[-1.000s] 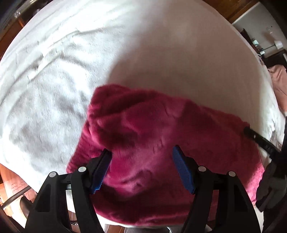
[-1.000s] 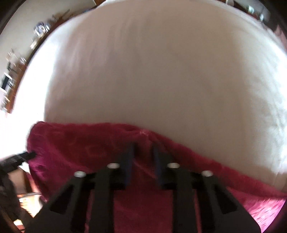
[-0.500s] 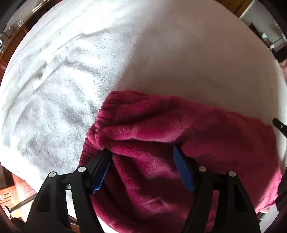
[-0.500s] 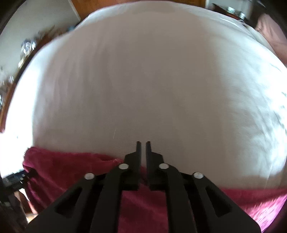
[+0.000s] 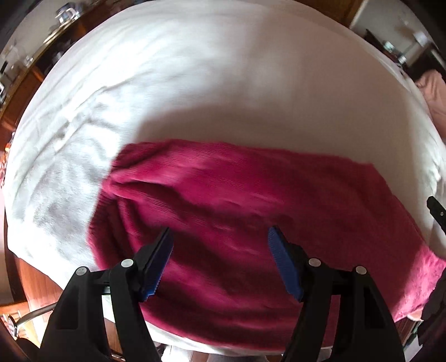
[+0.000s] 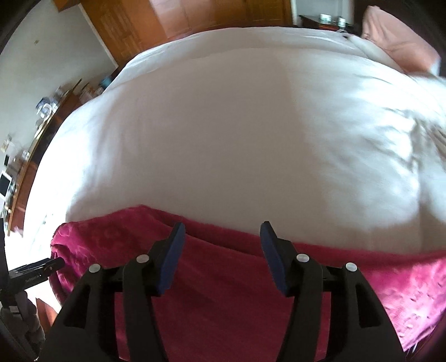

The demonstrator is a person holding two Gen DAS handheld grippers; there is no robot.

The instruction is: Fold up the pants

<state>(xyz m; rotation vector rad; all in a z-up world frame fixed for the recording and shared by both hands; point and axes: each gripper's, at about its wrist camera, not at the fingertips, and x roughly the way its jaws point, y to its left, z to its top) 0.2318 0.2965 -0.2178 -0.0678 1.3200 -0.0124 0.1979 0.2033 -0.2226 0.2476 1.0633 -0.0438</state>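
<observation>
Fuzzy crimson pants (image 5: 237, 211) lie folded in a wide band on the white bed cover (image 5: 195, 92), near the bed's front edge. My left gripper (image 5: 220, 236) hovers over the pants, open, nothing between its blue pads. My right gripper (image 6: 221, 231) hangs above the far edge of the pants (image 6: 223, 292); its jaws are opening and nothing is between them. The right gripper's tip shows at the right border of the left wrist view. The left gripper's tip (image 6: 36, 270) shows at the lower left of the right wrist view.
The white cover (image 6: 237, 139) stretches far beyond the pants, with wrinkles at the right. A pink pillow (image 6: 395, 33) lies at the bed's far right corner. Wooden furniture (image 6: 172, 16) and a cluttered shelf (image 6: 41, 117) stand past the bed.
The right gripper let go of the pants' edge, opened and lifted back. The left gripper pulled up and away from the fabric. The pants now lie flatter in a wider band.
</observation>
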